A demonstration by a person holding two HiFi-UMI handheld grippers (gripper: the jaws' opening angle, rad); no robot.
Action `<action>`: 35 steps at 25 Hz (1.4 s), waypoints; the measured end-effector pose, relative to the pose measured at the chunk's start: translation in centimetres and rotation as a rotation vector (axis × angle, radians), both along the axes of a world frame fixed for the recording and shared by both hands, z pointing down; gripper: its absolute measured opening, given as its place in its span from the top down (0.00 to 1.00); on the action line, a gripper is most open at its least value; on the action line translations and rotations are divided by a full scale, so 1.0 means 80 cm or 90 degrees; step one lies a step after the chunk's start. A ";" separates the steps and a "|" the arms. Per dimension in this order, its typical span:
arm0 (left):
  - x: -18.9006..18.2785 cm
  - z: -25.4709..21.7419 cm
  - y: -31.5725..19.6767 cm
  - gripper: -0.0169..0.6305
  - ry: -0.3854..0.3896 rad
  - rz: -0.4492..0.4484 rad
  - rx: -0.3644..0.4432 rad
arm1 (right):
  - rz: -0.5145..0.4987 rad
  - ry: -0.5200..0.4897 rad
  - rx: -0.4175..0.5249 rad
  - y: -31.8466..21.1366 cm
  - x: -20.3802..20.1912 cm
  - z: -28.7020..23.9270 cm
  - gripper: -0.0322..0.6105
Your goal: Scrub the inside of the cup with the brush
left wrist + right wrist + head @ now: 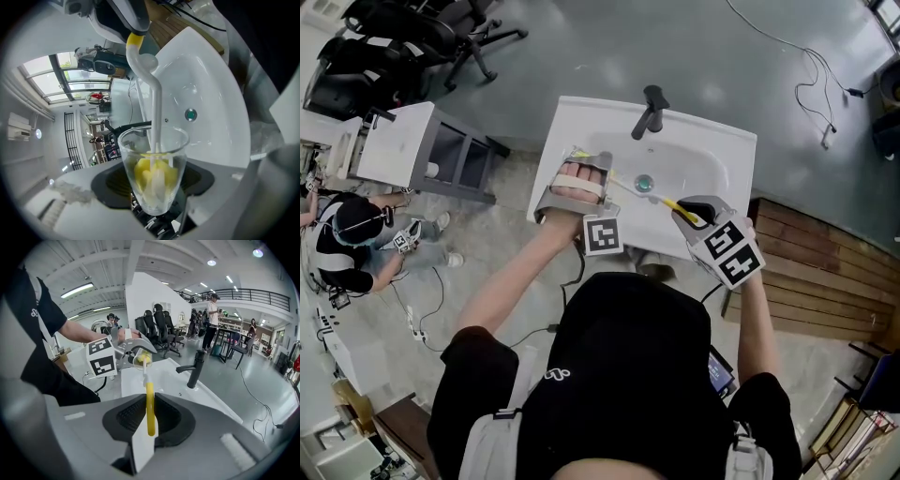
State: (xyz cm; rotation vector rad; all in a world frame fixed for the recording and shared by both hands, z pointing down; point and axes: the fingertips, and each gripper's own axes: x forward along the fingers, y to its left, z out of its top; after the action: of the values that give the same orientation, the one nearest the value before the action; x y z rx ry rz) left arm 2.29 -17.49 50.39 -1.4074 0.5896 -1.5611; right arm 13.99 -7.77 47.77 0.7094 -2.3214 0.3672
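Observation:
Over the white sink (727,159), my left gripper (584,173) is shut on a clear cup (152,173), which lies on its side with its mouth toward the right gripper. The brush (154,108) has a white stem and a yellow handle (149,408). Its yellow sponge head (154,176) sits deep inside the cup, near the bottom. My right gripper (150,420) is shut on the yellow handle. In the head view the brush (673,203) spans from my right gripper (694,214) across the basin to the cup (596,167). In the right gripper view the cup (142,358) is seen mouth-on.
A black faucet (652,111) stands at the back of the sink, with the drain (644,183) in the basin below the brush. A white cabinet (398,145) stands to the left, and a person (352,239) sits on the floor beside it. Wooden planks (816,272) lie to the right.

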 end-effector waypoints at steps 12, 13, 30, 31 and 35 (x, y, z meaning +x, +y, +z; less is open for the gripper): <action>0.004 -0.039 -0.027 0.53 0.030 0.048 0.049 | -0.025 0.025 0.055 -0.009 -0.004 -0.011 0.87; 0.003 -0.040 -0.027 0.53 0.032 0.049 0.046 | -0.025 0.029 0.060 -0.008 -0.003 -0.012 0.87; -0.011 -0.001 -0.016 0.53 0.139 -0.009 -0.117 | -0.046 0.027 0.067 -0.003 0.000 -0.030 0.87; -0.011 0.000 -0.015 0.53 0.144 -0.009 -0.120 | -0.046 0.026 0.067 -0.002 0.000 -0.031 0.87; -0.011 0.002 -0.017 0.53 0.144 -0.004 -0.119 | -0.046 0.022 0.068 0.000 0.002 -0.034 0.87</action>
State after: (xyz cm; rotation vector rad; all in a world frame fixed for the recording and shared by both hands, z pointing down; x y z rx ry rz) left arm 1.38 -18.82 50.51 -1.7400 0.5929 -1.5035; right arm 14.14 -7.77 45.08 0.6765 -2.3399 0.1978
